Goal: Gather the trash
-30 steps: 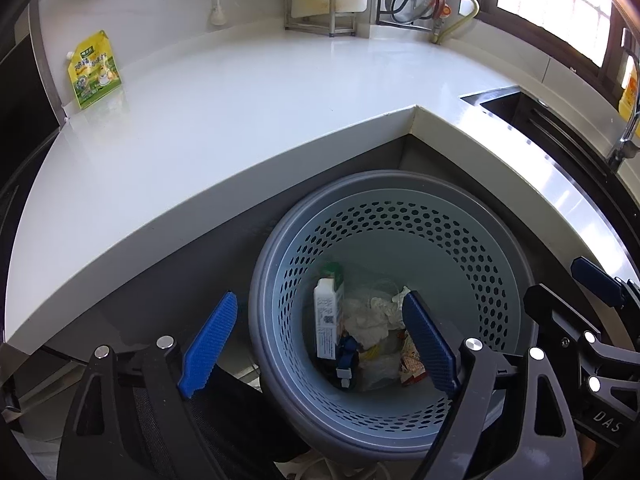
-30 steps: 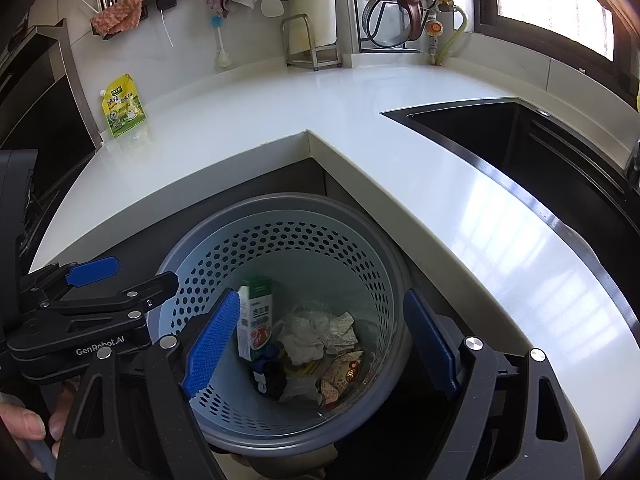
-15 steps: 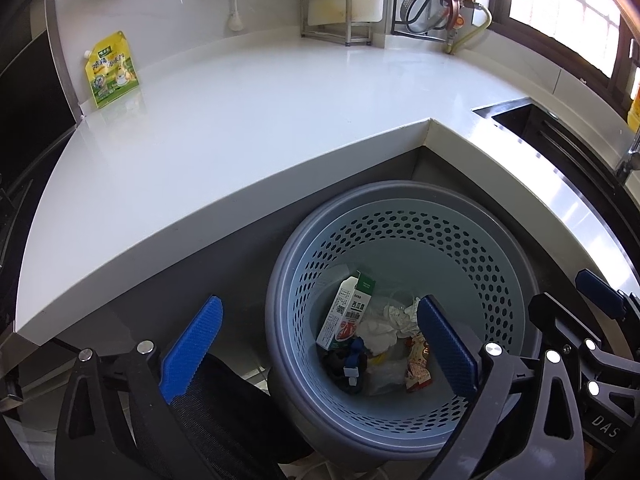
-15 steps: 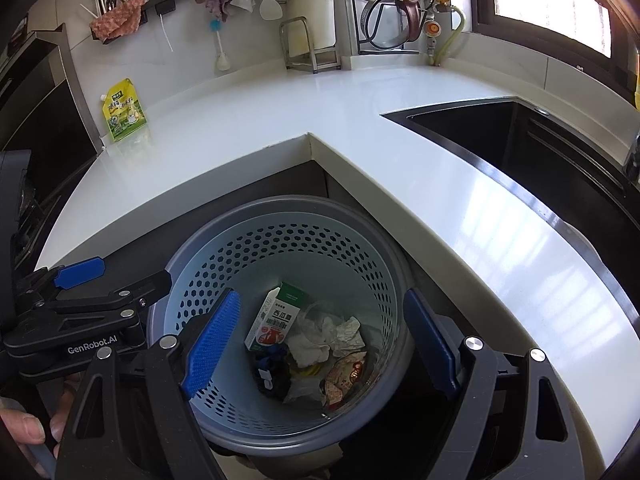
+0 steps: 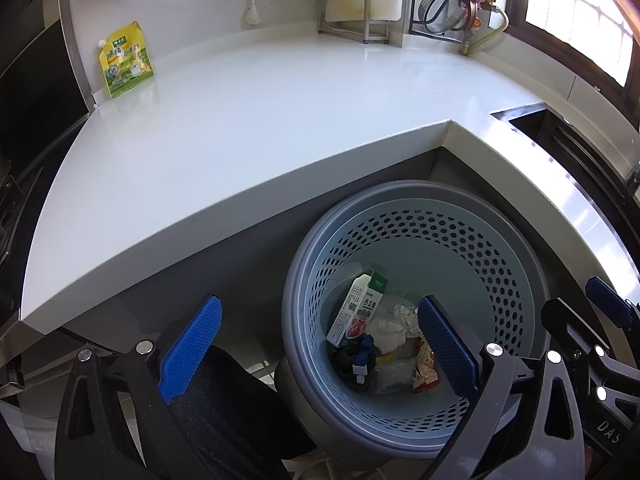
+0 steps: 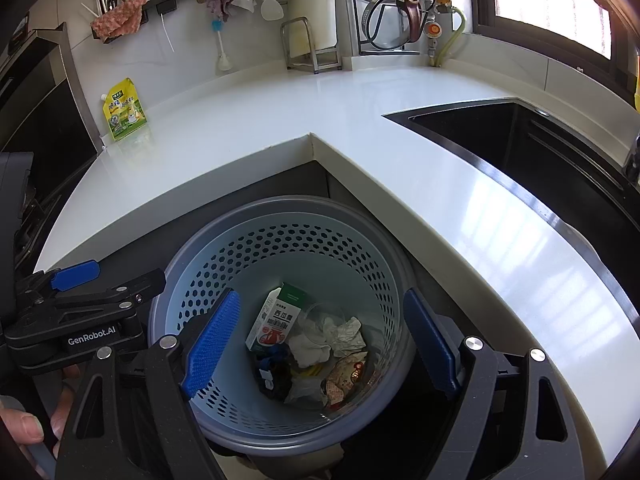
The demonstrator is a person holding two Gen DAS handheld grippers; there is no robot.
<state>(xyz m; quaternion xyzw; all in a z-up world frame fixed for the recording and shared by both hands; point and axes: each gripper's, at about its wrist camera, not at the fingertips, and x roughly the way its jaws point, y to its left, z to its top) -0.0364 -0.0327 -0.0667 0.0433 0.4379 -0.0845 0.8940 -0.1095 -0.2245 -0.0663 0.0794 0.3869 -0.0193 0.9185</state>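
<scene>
A grey perforated waste basket point(image 5: 500, 248) point(image 6: 248, 248) stands on the floor in the counter's inner corner. Inside lie a white and green carton point(image 5: 358, 308) point(image 6: 276, 318), crumpled white paper point(image 5: 394, 326) point(image 6: 328, 336), a snack wrapper point(image 6: 346, 376) and a dark item with a blue tag point(image 5: 360, 360). My left gripper point(image 5: 316, 352) is open and empty above the basket's left rim. My right gripper point(image 6: 320, 348) is open and empty over the basket. The left gripper also shows in the right wrist view point(image 6: 76, 280). A yellow-green pouch point(image 5: 126, 60) point(image 6: 125, 109) stands on the white counter point(image 5: 248, 128).
A black sink point(image 6: 540, 148) is set in the counter at right. A metal rack point(image 6: 312, 46), dish rack with pots point(image 6: 396, 8) and hanging utensils line the back wall. A dark mesh chair back point(image 5: 224, 412) is below the left gripper.
The carton in the basket tipped from upright to leaning. Both grippers rose and drew back a little from the basket, so more of the counter shows.
</scene>
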